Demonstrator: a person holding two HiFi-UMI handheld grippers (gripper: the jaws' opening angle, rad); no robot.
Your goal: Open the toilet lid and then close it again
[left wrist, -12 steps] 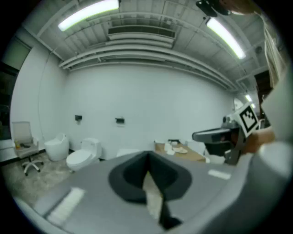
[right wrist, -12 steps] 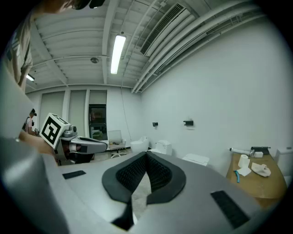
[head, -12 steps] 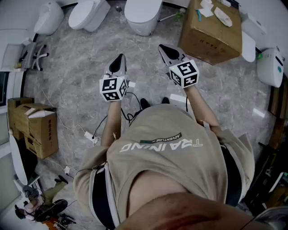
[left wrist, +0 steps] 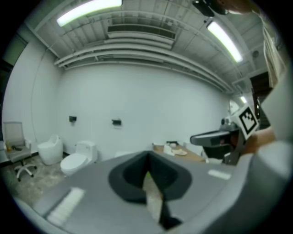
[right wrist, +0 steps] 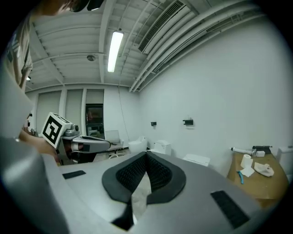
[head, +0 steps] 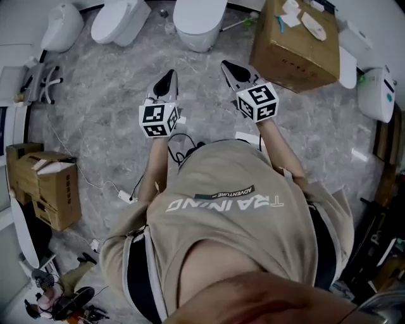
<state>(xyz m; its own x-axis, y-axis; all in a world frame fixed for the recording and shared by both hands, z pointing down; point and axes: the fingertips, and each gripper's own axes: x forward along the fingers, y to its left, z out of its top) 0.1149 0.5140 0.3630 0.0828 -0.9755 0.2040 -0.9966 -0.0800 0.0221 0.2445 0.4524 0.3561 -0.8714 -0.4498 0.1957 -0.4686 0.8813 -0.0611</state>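
Observation:
A white toilet [head: 199, 22] with its lid down stands at the top middle of the head view, straight ahead of both grippers. My left gripper [head: 167, 81] is held in the air over the floor, short of the toilet, with its jaws meeting at the tips and nothing between them. My right gripper [head: 230, 68] hangs beside it, a little nearer the toilet, also shut and empty. In the left gripper view the left gripper [left wrist: 147, 160] points at the white wall. The right gripper [right wrist: 146, 157] hides most of the floor in its own view.
Two more white toilets [head: 120, 19] [head: 63, 26] stand at the upper left. A large cardboard box [head: 294, 44] with rubbish on top sits right of the middle toilet. Smaller boxes [head: 47, 183] stand at the left. Cables [head: 130, 193] trail over the grey marble floor [head: 107, 101].
The person has shifted slightly forward and the whole view has slid a little. Both grippers stay shut at about the same height and spacing.

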